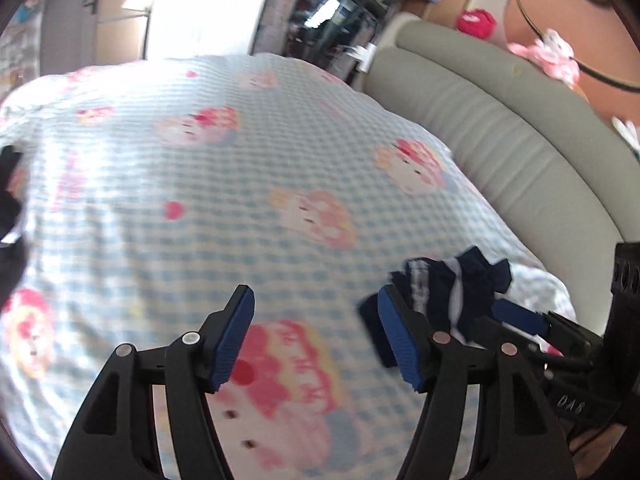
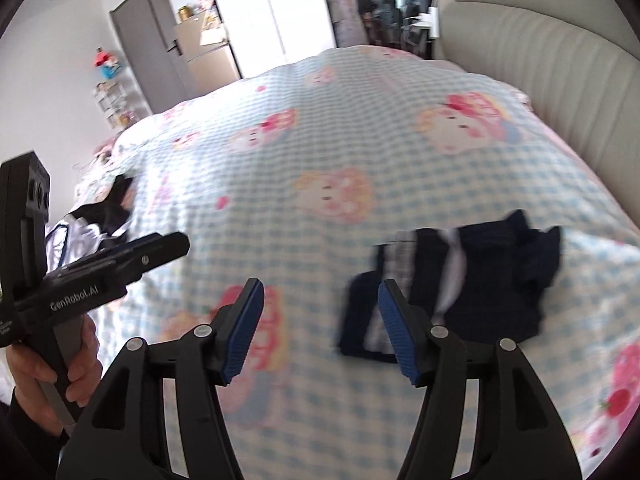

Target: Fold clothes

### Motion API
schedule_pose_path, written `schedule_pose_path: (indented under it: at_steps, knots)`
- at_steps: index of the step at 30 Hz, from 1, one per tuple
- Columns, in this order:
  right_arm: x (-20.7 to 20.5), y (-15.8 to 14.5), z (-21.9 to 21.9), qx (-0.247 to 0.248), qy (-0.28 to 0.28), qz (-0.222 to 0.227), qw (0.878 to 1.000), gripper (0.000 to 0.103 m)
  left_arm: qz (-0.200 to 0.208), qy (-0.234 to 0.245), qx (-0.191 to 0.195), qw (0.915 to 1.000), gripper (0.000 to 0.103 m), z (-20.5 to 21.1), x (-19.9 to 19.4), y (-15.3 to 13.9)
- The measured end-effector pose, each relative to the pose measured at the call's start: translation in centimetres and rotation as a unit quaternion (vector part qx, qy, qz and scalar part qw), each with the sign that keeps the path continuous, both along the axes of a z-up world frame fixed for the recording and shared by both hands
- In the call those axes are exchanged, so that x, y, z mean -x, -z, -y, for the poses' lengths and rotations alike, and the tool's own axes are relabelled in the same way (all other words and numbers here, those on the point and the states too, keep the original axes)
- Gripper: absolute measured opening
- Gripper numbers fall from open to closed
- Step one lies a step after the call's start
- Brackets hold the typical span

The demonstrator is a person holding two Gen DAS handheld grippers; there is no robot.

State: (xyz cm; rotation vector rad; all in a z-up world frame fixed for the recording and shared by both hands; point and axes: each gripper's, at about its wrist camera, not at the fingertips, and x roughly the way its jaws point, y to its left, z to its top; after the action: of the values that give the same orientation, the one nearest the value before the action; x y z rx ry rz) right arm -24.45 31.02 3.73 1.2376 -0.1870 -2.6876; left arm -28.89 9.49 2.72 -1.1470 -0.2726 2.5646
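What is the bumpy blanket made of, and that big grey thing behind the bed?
Blanket: looks like soft, matte woven cotton, puckered into little squares, with printed cartoon faces. Headboard: probably padded leather or vinyl, smooth with a faint sheen and long ribs. The pictures are too blurry to be sure.

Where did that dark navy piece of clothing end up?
The navy garment lies bunched on the checked bedspread, right of centre in the right wrist view, just beyond the right gripper and near the padded headboard.

Bright daylight from a blown-out window (image 2: 276, 8), motion-blurred bedspread (image 1: 240, 184), fisheye curvature, dark vignetted corners
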Motion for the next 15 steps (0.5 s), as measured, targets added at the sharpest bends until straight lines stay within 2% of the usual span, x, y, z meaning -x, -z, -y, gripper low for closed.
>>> schedule_pose_path:
  at_steps: [3,7,12,15]
  knots:
    - [-0.5,-0.2,3.3,-0.010,-0.009,-0.003,1.000,0.062,-0.010,-0.028,0.029,0.9991,0.072,3.1,-1.3,-0.9]
    - [-1.8,-0.7,7.1,-0.034,-0.011,-0.012,0.999,0.073,-0.021,-0.063,0.061,0.9959,0.080,6.6,-3.5,-1.7]
    - [-5.1,-1.3,11.1,-0.066,-0.009,-0.030,0.997,0.078,-0.023,-0.096,0.092,0.9908,0.083,10.3,-7.9,-2.1]
    - [-7.6,-1.7,12.9,-0.077,-0.006,-0.040,0.996,0.086,-0.024,-0.108,0.107,0.9880,0.083,11.9,-11.3,-2.0]
